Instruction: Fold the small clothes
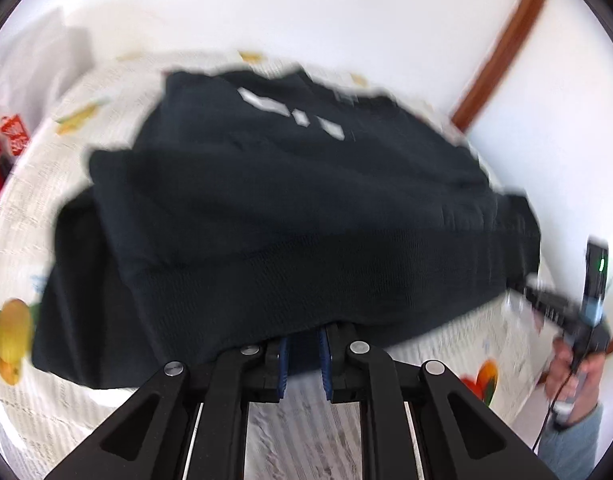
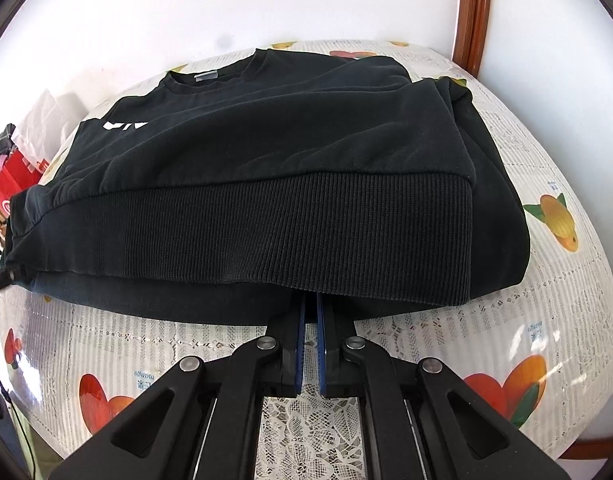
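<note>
Black ribbing fills the near edge of both wrist views: each hand-held gripper is clamped on the hem band of a dark sweatshirt (image 2: 266, 152) that lies partly folded on a round table under a lace-and-fruit-print tablecloth (image 2: 446, 344). The right gripper (image 2: 310, 304) pinches the ribbed hem (image 2: 306, 232) with its blue pads drawn together, fingertips tucked under the cloth. The left gripper (image 1: 304, 334) does the same toward the hem's other end, jaws nearly closed on the fabric, in a motion-blurred frame. The hem's long axis runs side to side, straight across both grippers, and the body of the garment stretches directly away from them toward the collar (image 2: 214, 76) and the white chest logo (image 2: 124, 125) at the far side. Neither hand looks nearer to the collar. By the look of it, the coming move carries the hem forward over the body toward the neckline. Beyond the table stands a white wall (image 2: 266, 0).
</note>
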`<state>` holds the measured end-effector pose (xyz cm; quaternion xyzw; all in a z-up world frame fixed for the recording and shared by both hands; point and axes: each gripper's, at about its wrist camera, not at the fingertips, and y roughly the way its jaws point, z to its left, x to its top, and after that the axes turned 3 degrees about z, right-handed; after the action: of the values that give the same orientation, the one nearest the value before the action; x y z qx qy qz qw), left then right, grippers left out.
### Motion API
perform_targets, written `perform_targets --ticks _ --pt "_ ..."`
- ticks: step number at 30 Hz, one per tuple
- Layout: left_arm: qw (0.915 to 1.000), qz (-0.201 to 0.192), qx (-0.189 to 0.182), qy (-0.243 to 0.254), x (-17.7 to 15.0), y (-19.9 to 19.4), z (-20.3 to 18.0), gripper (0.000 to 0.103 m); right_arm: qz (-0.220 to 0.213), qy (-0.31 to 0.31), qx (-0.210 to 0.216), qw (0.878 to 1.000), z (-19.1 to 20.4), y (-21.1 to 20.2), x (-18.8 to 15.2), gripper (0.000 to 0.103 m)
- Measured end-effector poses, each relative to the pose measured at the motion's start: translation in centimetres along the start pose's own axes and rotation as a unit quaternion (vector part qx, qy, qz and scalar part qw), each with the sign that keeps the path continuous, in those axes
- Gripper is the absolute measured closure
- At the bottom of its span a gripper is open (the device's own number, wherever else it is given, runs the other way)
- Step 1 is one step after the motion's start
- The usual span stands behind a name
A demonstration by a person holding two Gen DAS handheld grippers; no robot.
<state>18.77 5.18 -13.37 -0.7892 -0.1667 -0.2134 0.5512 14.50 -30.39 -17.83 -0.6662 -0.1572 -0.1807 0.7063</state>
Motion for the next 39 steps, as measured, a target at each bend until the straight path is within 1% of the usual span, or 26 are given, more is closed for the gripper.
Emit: perform_targets --ticks 2,3,4,5,7,8,10,11,14,16,18,23,26,30,34,36,39 --pt "0.9997 -0.015 -0.014 -0.015 0.3 -0.8 0.7 0.089 0.002 0.003 0.005 1.000 -0.1 0.0 -0.1 0.099" --pt "0.9996 -0.010 -0.015 -0.020 0.4 -0.7 0.9 0.089 0.003 0.002 0.006 1.000 -0.2 0.0 -0.1 0.099" --pt "0.9998 -0.001 -0.009 -0.018 0.4 -0.4 0.9 0.088 0.003 0.002 0.007 1.000 -0.1 0.0 -0.1 0.099" --pt "0.9998 0.014 0.005 -0.009 0.1 0.3 0.7 0.088 0.003 0.003 0.008 1.000 -0.2 0.0 0.0 0.099" --pt "0.9994 0.026 0.022 0.009 -0.5 1.0 0.3 0.088 0.005 0.007 0.014 1.000 -0.3 0.0 0.2 0.098" --pt "0.9987 0.023 0.036 0.027 -0.9 1.2 -0.1 0.088 0.006 0.014 0.020 1.000 -0.5 -0.1 0.3 0.097" --pt "0.9978 0.018 0.049 0.040 -1.1 1.2 -0.6 0.088 0.008 0.025 0.027 0.999 -0.7 -0.1 0.5 0.097" --pt "0.9977 0.019 0.051 0.040 -0.9 1.1 -0.8 0.088 0.009 0.025 0.027 0.999 -0.6 0.0 0.6 0.097" --pt "0.9989 0.006 0.036 0.029 -0.2 0.2 -0.7 0.088 0.000 0.023 0.027 0.999 -0.4 -0.2 1.0 0.097" --pt "0.9994 -0.006 0.025 0.022 0.6 -0.7 -0.4 0.088 -0.005 0.019 0.029 0.999 -0.2 -0.6 1.5 0.097" --pt "0.9995 -0.017 0.019 0.018 1.3 -1.4 -0.3 0.088 -0.021 0.019 0.033 0.999 -0.2 -1.3 2.2 0.097" --pt "0.9980 -0.055 0.020 0.025 3.5 -3.0 -0.7 0.090 -0.068 0.019 0.036 0.997 -0.2 -3.1 4.4 0.097" --pt "0.9973 -0.068 0.019 0.024 4.9 -3.3 -0.4 0.090 -0.089 0.014 0.035 0.995 -0.2 -3.7 6.0 0.097" --pt "0.9954 -0.082 0.039 0.029 7.1 -2.8 -0.1 0.090 -0.091 0.011 0.020 0.996 -0.4 -2.9 8.2 0.097" --pt "0.9940 -0.086 0.057 0.035 9.1 -1.8 0.3 0.090 -0.092 0.007 0.008 0.996 -0.9 -1.6 10.2 0.097" --pt "0.9929 -0.088 0.071 0.037 10.3 -1.0 0.5 0.090 -0.090 0.014 0.001 0.996 -1.3 -0.8 11.4 0.097" --pt "0.9928 -0.084 0.080 0.032 11.8 0.2 1.2 0.090 -0.082 0.030 0.003 0.996 -2.1 0.7 13.2 0.097"
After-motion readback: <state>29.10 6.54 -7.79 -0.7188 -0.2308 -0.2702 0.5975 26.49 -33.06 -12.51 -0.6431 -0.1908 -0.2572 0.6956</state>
